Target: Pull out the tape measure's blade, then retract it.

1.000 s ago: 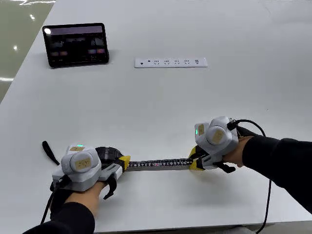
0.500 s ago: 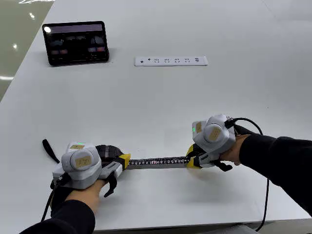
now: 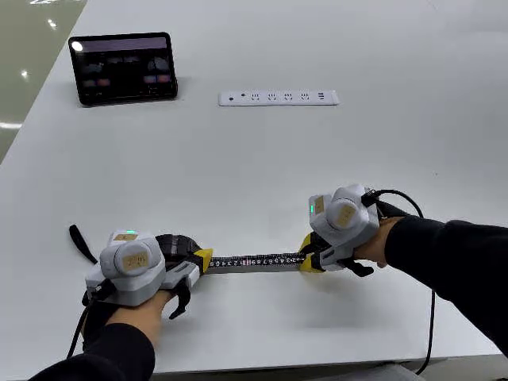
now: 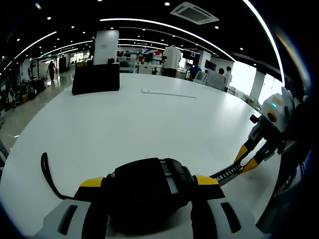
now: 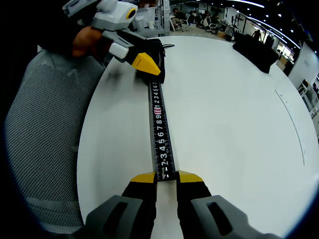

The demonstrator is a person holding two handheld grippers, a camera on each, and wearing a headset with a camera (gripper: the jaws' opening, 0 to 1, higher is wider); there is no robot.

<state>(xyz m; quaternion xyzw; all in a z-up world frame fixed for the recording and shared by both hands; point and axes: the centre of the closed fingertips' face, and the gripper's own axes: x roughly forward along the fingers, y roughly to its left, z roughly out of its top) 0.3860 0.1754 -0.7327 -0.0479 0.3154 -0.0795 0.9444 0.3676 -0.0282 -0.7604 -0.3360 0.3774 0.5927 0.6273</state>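
The black tape measure case [image 4: 149, 194] sits between the yellow-tipped jaws of my left gripper [image 4: 149, 181], which is shut on it at the table's front left [image 3: 189, 271]. In the head view the case [image 3: 176, 246] rests on the white table. Its numbered blade [image 3: 254, 260] runs flat along the table to the right. My right gripper [image 3: 306, 263] is shut on the blade's end. In the right gripper view the blade [image 5: 159, 129] stretches from my right gripper [image 5: 165, 177] to the case [image 5: 157, 54]. The case's black wrist strap [image 3: 79, 246] trails left.
A dark tablet [image 3: 123, 70] stands at the back left, and a white power strip [image 3: 278, 99] lies at the back middle. The table's front edge [image 3: 317, 361] runs just below both hands. A black cable [image 3: 401, 196] loops off the right gripper.
My right gripper has moved left toward the case with the blade's end in it, so less blade shows. The left gripper and case have stayed put.
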